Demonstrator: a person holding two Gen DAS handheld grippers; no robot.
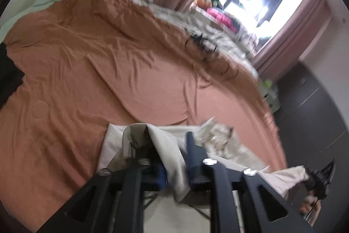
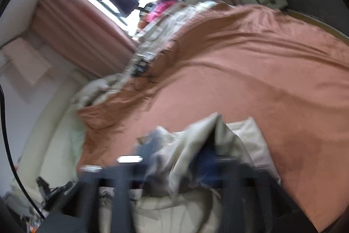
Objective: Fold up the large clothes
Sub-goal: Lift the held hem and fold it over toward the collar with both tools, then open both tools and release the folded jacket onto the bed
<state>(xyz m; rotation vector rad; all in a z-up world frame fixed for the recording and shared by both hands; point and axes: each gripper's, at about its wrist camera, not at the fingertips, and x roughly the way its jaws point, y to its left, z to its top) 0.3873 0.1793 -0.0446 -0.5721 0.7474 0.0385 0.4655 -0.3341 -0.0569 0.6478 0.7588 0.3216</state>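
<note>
Both clamped on cream garment (image 1: 165, 145): left gripper (image 1: 168, 158), right gripper (image 2: 178, 158), cloth strung between above the bed (image 1: 87, 62).

In the right wrist view, the right gripper (image 2: 174, 156) is smeared by motion blur; its grip on the cream garment (image 2: 189, 134) cannot be judged. Lower centre of the left view, one fingertip of the left gripper (image 1: 170, 145) is hidden under cloth.
</note>
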